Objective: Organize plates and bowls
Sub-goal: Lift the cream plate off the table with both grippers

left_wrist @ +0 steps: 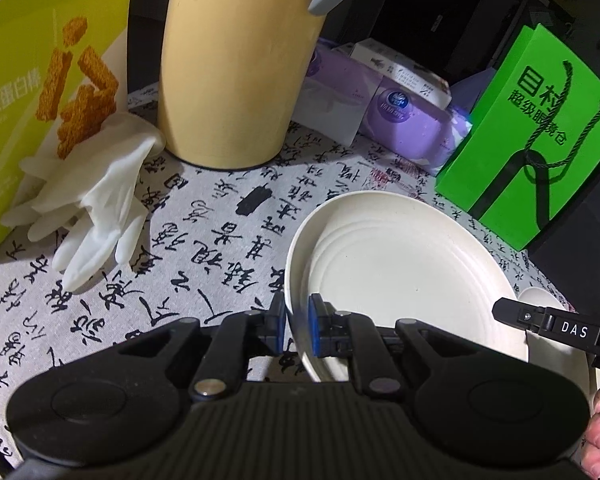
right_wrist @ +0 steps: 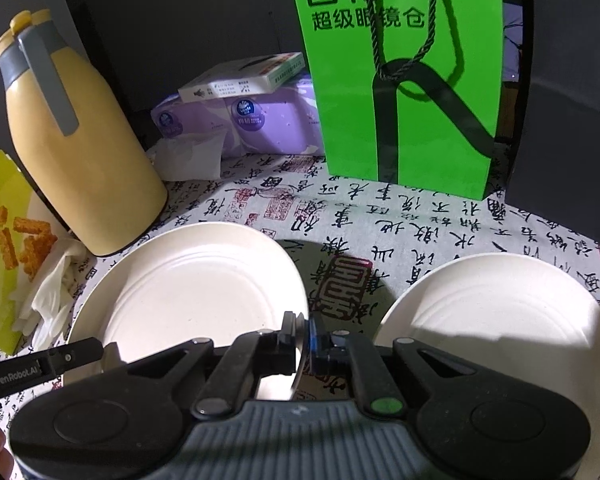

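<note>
From the left wrist, the left hand-held gripper [left_wrist: 297,326] is pinching the near rim of an empty white plate [left_wrist: 400,264], tilting it above the tabletop [left_wrist: 204,240].

From the right wrist, the right hand-held gripper [right_wrist: 305,346] is clamping that plate's [right_wrist: 196,288] right rim; a second empty plate [right_wrist: 496,304] is lying beside it.

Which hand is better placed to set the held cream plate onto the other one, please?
Probably the right. Both tongs are shut on the rim of the ridged cream round plate, but the right tongs grip the edge facing the second cream plate, the left tongs the far side.
</note>
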A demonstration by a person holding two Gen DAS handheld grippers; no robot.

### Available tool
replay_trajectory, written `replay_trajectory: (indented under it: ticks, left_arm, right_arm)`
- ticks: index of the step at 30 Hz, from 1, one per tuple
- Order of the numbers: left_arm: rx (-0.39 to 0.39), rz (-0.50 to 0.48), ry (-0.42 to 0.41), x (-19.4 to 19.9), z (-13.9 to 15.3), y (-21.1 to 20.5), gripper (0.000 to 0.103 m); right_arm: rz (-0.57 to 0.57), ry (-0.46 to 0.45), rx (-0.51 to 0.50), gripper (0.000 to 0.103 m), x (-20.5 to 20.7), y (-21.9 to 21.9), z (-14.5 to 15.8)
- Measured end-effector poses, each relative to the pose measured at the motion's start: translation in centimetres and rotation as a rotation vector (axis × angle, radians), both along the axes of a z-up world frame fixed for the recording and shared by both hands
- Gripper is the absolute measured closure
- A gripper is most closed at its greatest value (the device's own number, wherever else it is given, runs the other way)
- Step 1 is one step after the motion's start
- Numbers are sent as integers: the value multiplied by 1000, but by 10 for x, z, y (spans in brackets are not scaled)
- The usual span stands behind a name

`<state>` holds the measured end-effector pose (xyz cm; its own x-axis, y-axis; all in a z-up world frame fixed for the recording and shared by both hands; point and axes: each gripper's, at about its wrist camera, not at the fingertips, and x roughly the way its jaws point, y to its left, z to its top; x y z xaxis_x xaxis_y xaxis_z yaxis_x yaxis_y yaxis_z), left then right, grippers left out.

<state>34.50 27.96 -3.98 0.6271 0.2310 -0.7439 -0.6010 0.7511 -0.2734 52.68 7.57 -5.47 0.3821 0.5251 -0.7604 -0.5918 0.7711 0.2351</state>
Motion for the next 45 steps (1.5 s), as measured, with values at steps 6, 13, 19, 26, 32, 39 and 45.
replay_trajectory:
  ticks: [6,13,19,26,32,39,45]
  left_arm:
    - [22,-7,-24,-6,15,-6,91]
    - [40,-5,-46,-18,33,-12,91]
    - [47,1,-62,-32,47,-17,91]
    - [62,1,-82,-49,61,-26,91]
    - [78,0,-98,-64,75,-35,91]
    - [97,2,-117,-83,89,-48,91]
    - [104,3,-134,-98,99,-58,91]
  right_arm:
    - [8,-32,22,97,-9,-9,15]
    - [6,-47,51,97,-21,-18,30]
    - [9,-60,65,97,-34,-24,42]
    - [14,-76,81,97,-50,-33,57]
    - [19,-93,91,97,-66,-42,71]
    - [23,-112,107,97,-86,-55,86]
    - [25,-125,127,97,-100,-68,96]
